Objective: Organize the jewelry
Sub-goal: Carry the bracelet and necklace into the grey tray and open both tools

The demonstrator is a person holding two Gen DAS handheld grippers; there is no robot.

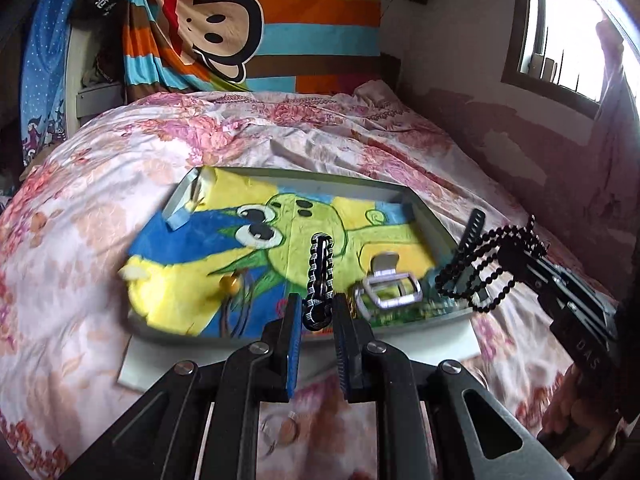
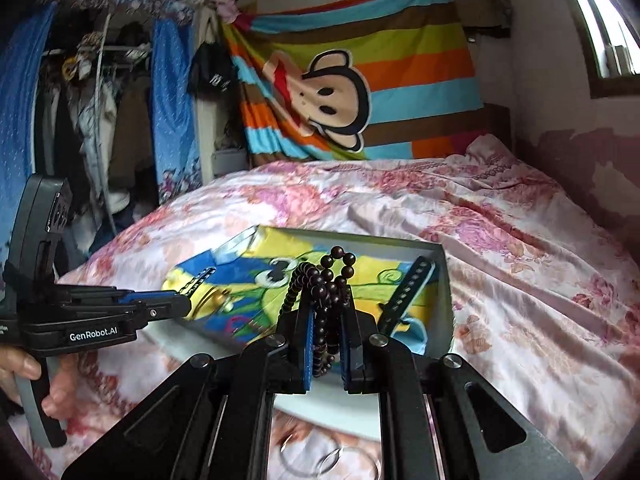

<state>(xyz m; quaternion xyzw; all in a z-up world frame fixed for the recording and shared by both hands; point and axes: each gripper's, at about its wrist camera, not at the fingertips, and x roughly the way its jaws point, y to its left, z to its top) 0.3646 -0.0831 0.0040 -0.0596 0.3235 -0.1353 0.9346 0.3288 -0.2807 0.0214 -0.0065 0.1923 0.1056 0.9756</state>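
A shallow grey box lined with a cartoon cloth lies on the bed. My left gripper is shut on a black-and-silver chain bracelet over the box's near edge. My right gripper is shut on a dark beaded bracelet, held at the box's right side; its beads also show in the left wrist view. In the box lie a silver watch buckle, a black perforated strap, a small gold piece and a clear case.
The box sits on a white lid on a pink floral bedspread. A clear bangle lies on the bedspread below my right gripper. A striped monkey blanket hangs behind; a wall and a window stand right.
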